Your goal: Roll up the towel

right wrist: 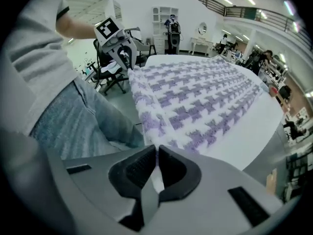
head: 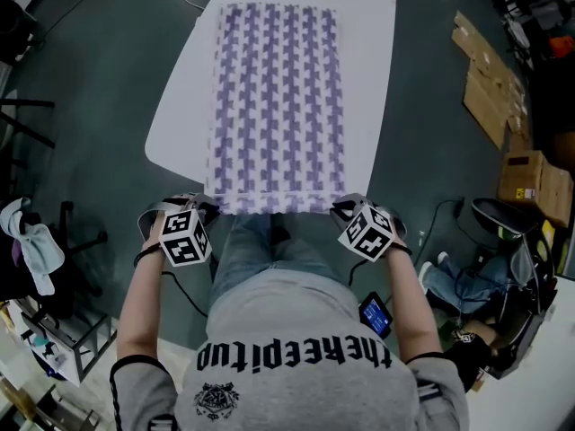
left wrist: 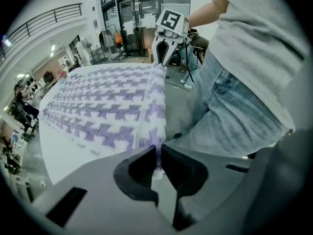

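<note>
Both forearms (head: 142,303) reach forward, tipped steeply down at the wrist. The left gripper (left wrist: 157,153) and right gripper (right wrist: 156,153) each clamp a near corner of the towel (head: 274,106), which lies flat beyond them.

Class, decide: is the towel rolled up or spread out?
Spread out: the towel lies flat on the table; left tongs and right tongs pinch its near corners.

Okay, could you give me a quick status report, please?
Left claw shut on towel corner. Right claw shut on other near corner. Towel flat, unrolled. Nothing blocking.
</note>
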